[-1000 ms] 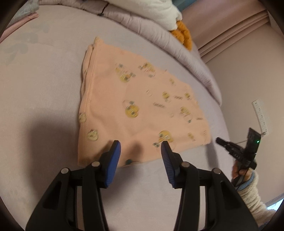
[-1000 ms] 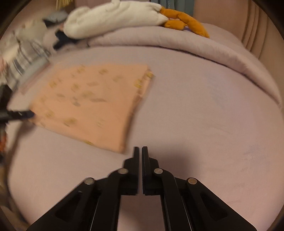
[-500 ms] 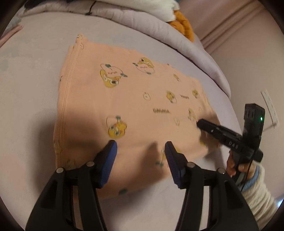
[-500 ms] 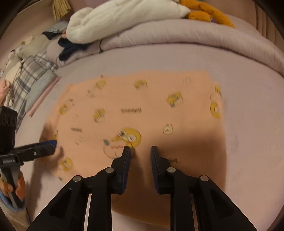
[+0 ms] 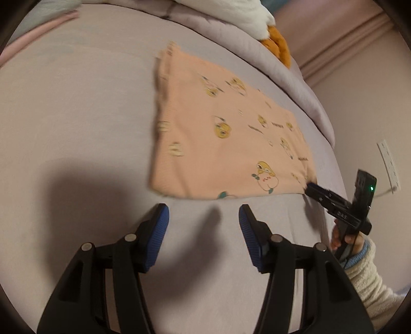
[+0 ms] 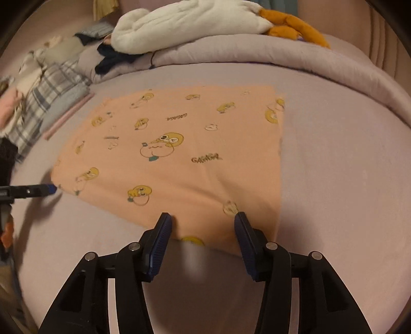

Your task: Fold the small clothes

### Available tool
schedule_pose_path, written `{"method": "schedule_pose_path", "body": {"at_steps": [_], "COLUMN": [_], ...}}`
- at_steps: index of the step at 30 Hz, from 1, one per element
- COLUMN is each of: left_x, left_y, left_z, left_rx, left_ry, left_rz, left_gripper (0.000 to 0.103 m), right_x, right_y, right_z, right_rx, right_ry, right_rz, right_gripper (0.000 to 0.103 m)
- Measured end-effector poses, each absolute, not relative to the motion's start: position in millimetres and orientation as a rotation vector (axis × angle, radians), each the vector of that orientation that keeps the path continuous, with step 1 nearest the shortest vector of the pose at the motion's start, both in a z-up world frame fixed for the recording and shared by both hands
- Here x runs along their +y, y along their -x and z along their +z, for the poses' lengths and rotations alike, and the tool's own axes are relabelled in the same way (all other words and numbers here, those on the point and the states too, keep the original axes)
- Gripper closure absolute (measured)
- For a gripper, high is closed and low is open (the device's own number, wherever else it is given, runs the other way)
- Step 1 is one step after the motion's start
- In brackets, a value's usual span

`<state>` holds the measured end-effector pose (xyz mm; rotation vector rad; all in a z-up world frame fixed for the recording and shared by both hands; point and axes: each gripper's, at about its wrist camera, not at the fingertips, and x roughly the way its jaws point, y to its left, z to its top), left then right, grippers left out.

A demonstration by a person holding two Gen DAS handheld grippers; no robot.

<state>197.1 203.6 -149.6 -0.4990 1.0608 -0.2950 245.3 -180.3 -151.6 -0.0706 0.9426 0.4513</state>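
Observation:
A peach garment [image 5: 226, 144] printed with yellow cartoon ducks lies flat on the lilac bed sheet [image 5: 77, 115]. My left gripper [image 5: 203, 218] is open above bare sheet, just short of the garment's near edge. Its blue-tipped end [image 6: 50, 189] shows beside the garment's left corner in the right wrist view. The jaws of my right gripper [image 6: 203, 226] are opening, and the near hem of the garment [image 6: 179, 154] lies between the fingers without being pinched. In the left wrist view the right gripper [image 5: 312, 190] sits at the garment's near right corner, held by a hand in a cream sleeve [image 5: 364, 269].
A rolled lilac duvet [image 6: 282, 59] runs along the far side, with a white plush toy with orange feet [image 6: 195, 23] on it. Plaid and other clothes [image 6: 48, 87] are piled at the far left. The bed's edge and a wall socket [image 5: 389, 164] are at the right.
My right gripper went from shut to open and moved in over the garment's near hem. The left gripper went out over the garment, then drew back off its near edge.

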Motion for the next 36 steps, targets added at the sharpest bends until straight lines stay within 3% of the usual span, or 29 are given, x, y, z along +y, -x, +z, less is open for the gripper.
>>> {"method": "schedule_pose_path", "body": {"at_steps": [3, 5, 17, 30, 33, 36], "left_x": [216.4, 225.8, 226.7, 222.8, 220.8, 222.4], "left_y": [-182.7, -181.0, -261.8, -334.7, -333.9, -330.5], "left_z": [-138.7, -137.5, -154.4, -169.2, -165.8, -166.4], "left_rx": [1.023, 1.013, 1.022, 1.007, 1.030, 1.065], "left_ry": [0.513, 0.547, 0.707, 0.848, 0.816, 0.747], "left_rz": [-0.275, -0.254, -0.285, -0.398, -0.385, -0.334], "left_gripper": [0.039, 0.027, 0.027, 0.027, 0.036, 0.067], "right_x": [-191.0, -201.0, -194.0, -92.2, -73.7, -57.8], "right_y": [-238.3, -236.7, -224.7, -309.3, -341.1, -366.2], "right_z": [-148.6, -145.7, -125.9, -123.1, -127.6, -133.3], "right_rx": [0.971, 0.994, 0.932, 0.948, 0.985, 1.021], "right_ry": [0.047, 0.014, -0.121, -0.162, -0.183, -0.178], "right_rz": [0.451, 0.430, 0.459, 0.611, 0.561, 0.525], "right_gripper": [0.053, 0.053, 0.052, 0.052, 0.052, 0.052]}}
